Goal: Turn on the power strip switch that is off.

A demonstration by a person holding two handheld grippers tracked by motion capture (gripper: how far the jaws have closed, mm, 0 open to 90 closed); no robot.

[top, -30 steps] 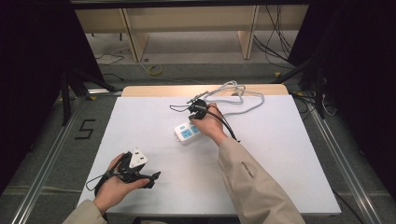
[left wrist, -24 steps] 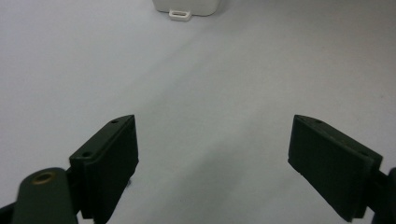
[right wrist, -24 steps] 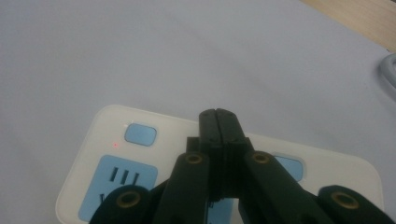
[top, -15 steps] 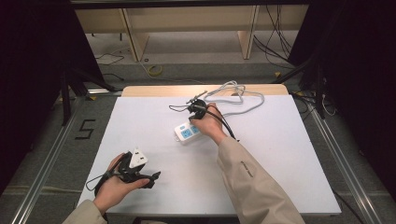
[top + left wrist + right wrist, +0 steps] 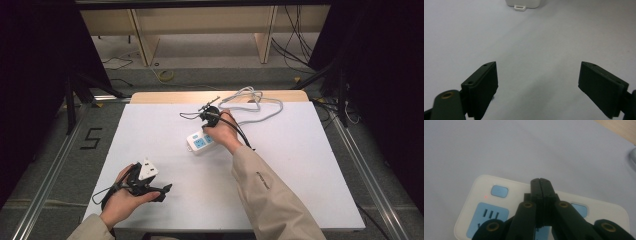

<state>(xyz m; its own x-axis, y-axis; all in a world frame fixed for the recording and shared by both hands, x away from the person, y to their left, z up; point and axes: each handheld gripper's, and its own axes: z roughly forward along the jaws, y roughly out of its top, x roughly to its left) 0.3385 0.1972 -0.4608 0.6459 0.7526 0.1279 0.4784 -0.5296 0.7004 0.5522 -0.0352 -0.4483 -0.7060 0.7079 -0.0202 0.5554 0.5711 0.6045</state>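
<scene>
White table (image 5: 310, 170), right tongs (image 5: 541, 181) closed over power strip (image 5: 477, 195)

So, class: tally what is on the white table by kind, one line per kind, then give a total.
Power strips: 1, the white power strip
Cables: 1, the grey cable
Handheld tools: 2, the left tool and the right tool
Total: 4

The closed jaws hide the middle of the power strip (image 5: 486, 202), whose bottom is cut off.
</scene>
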